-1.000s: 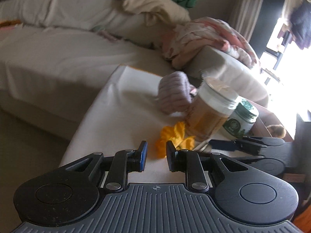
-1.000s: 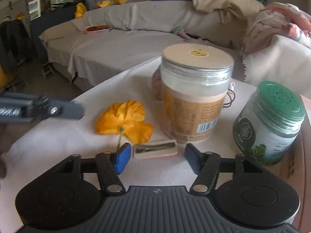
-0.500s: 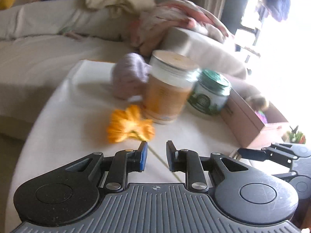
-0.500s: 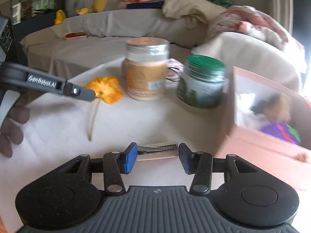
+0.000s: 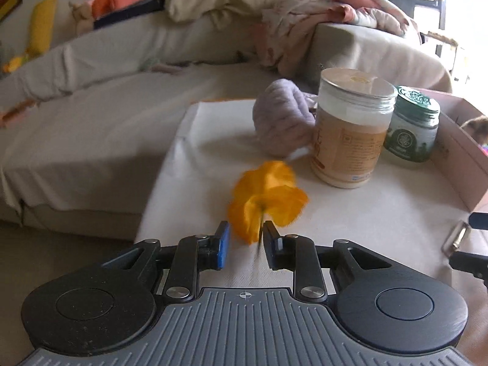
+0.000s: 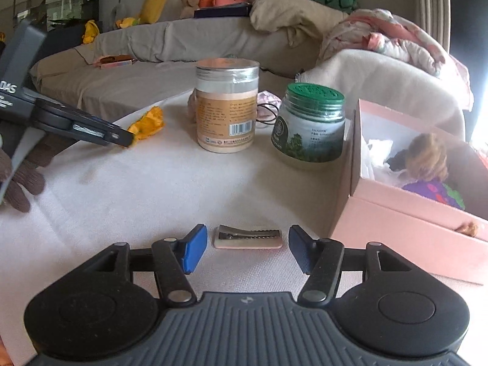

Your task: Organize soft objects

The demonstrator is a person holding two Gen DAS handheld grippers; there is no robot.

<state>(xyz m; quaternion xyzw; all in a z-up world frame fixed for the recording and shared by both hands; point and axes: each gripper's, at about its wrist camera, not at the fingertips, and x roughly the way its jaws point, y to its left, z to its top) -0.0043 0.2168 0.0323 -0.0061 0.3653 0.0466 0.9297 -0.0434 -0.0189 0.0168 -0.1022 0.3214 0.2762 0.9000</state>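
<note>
An orange fabric flower [image 5: 265,195] lies on the white-covered table [image 5: 350,213], blurred. Its stem and lower petals sit between the fingers of my left gripper [image 5: 245,244], which stands narrowly open with no pad pressing on the stem. In the right wrist view the left gripper [image 6: 126,138] reaches the flower [image 6: 148,120] from the left. My right gripper [image 6: 247,248] has its jaws opening. A pink hair clip [image 6: 247,238] lies flat on the cloth between them, clear of both pads. A purple knitted piece [image 5: 280,122] rests behind the tan jar.
A tan jar [image 6: 227,106] and a green-lidded jar [image 6: 311,122] stand mid-table, with black hair ties [image 6: 268,113] behind them. An open pink box [image 6: 396,210] at the right holds a plush doll [image 6: 427,158]. A covered sofa [image 6: 137,82] with cushions runs behind. A gloved hand [image 6: 21,180] is at left.
My right gripper carried the clip from beside the tan jar to near the pink box, then spread its jaws off it. My left gripper swung in until the flower reached its fingertips.
</note>
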